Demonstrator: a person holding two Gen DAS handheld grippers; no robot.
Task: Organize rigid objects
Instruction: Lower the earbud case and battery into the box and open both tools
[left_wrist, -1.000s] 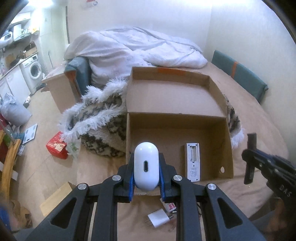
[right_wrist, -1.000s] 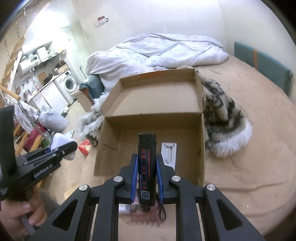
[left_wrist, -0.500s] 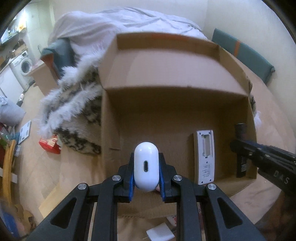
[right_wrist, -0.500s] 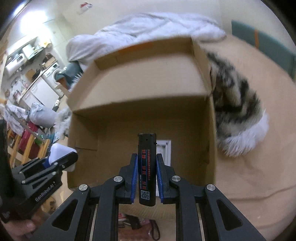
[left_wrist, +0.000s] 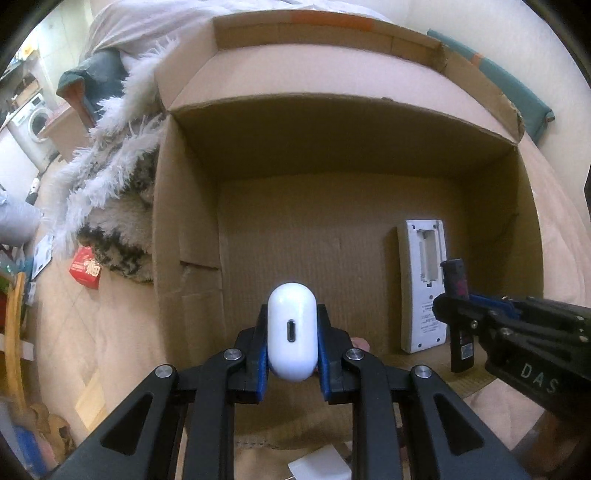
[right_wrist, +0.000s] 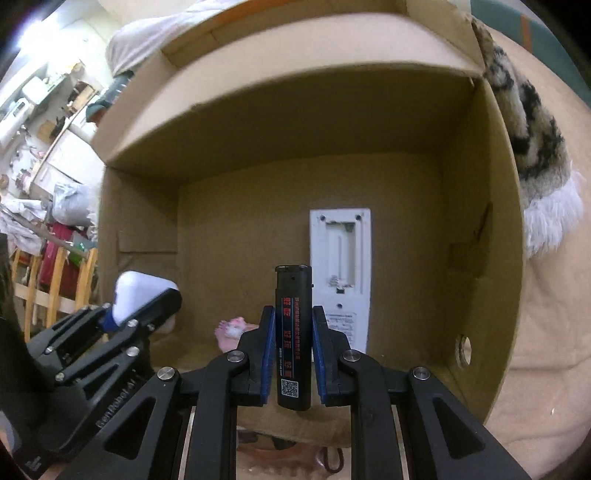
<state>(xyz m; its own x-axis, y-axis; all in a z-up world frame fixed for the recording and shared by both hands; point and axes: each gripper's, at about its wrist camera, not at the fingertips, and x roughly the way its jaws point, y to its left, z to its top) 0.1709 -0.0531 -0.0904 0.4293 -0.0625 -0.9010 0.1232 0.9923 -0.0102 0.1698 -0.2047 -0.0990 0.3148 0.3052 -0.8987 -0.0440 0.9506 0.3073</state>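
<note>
Left wrist view: the left claw (left_wrist: 291, 334) is clenched on a white earbud case (left_wrist: 291, 328), held over the near part of an open cardboard box (left_wrist: 184, 206). Ahead and to its right, a white remote (left_wrist: 423, 288) lies face-down on the box floor.

Right wrist view: the right claw (right_wrist: 293, 343) grips a black lighter (right_wrist: 293, 332) upright, the remote (right_wrist: 340, 273) just beyond it, the left claw (right_wrist: 147, 306) to its left.

White earbud case (left_wrist: 291, 330) upright, black lighter (right_wrist: 293, 336) upright, white remote (right_wrist: 340, 273), seemingly face-down, in cardboard box (left_wrist: 188, 206)
</note>
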